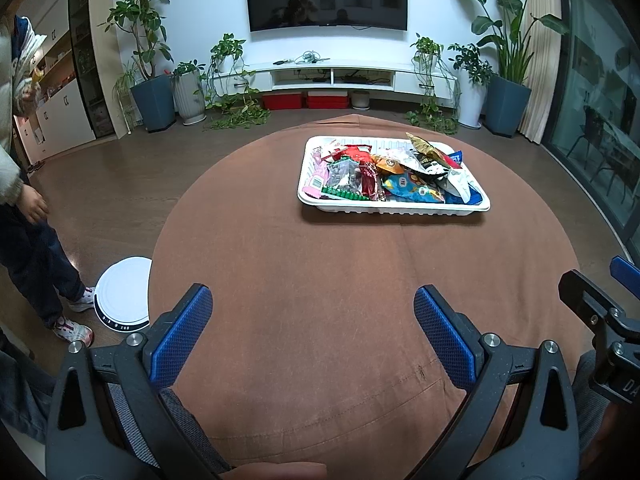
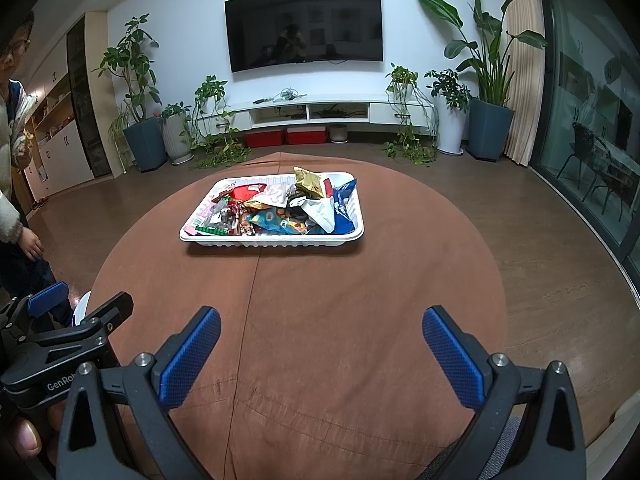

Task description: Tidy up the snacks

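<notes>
Fingers (image 1: 188, 332) of the left gripper (image 1: 314, 320) spread wide, nothing between them; same for the right gripper (image 2: 320, 340), pads (image 2: 452, 360) well apart. Straight ahead of both, far beyond the fingertips, a white tray (image 1: 394, 210) (image 2: 272, 240) heaped with snack packets (image 1: 400, 172) (image 2: 280, 208) (gold one on top) on the brown cloth (image 1: 320, 272) (image 2: 320, 280)

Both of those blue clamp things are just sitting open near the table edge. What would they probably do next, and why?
Probably reach one tool forward toward the white tray. Both the left tool and the right tool are open and empty, well short of the tray, with only bare brown cloth between. All the snack packets lie heaped inside it, the gold packet uppermost, so nothing can be sorted until a tool gets there.
</notes>
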`<act>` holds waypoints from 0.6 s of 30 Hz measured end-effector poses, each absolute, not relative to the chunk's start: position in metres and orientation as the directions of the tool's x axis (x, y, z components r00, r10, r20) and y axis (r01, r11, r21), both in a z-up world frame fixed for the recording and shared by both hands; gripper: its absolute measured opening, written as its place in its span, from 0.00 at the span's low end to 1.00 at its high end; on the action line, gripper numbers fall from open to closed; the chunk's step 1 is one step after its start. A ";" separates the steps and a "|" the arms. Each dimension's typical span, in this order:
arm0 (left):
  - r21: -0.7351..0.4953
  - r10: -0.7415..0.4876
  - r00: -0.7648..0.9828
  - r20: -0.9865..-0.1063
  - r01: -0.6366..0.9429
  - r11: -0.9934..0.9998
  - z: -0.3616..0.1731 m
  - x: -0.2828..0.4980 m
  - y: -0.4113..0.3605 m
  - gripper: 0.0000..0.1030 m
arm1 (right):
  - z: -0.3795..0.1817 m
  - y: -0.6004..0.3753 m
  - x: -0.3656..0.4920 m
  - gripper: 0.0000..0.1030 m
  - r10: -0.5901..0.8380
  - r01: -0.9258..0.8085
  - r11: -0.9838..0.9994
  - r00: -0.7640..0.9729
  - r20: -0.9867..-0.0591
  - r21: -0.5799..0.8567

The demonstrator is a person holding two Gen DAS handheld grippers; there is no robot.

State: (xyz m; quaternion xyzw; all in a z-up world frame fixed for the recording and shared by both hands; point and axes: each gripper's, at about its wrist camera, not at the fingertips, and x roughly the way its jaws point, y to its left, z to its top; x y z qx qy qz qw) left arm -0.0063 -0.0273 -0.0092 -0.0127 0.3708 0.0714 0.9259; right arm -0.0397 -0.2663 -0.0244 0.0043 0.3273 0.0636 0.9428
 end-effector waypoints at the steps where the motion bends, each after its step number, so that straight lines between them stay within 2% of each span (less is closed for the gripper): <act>1: 0.030 0.123 0.714 -0.689 -0.141 0.990 -0.010 -0.006 -0.027 0.99 | -0.023 -0.266 -0.038 1.00 0.123 -0.118 0.992 0.778 -0.616 0.050; 18: 0.053 0.141 0.733 -0.665 -0.143 0.988 -0.017 -0.025 -0.005 0.99 | -0.034 -0.269 -0.057 1.00 0.123 -0.115 0.992 0.764 -0.633 0.054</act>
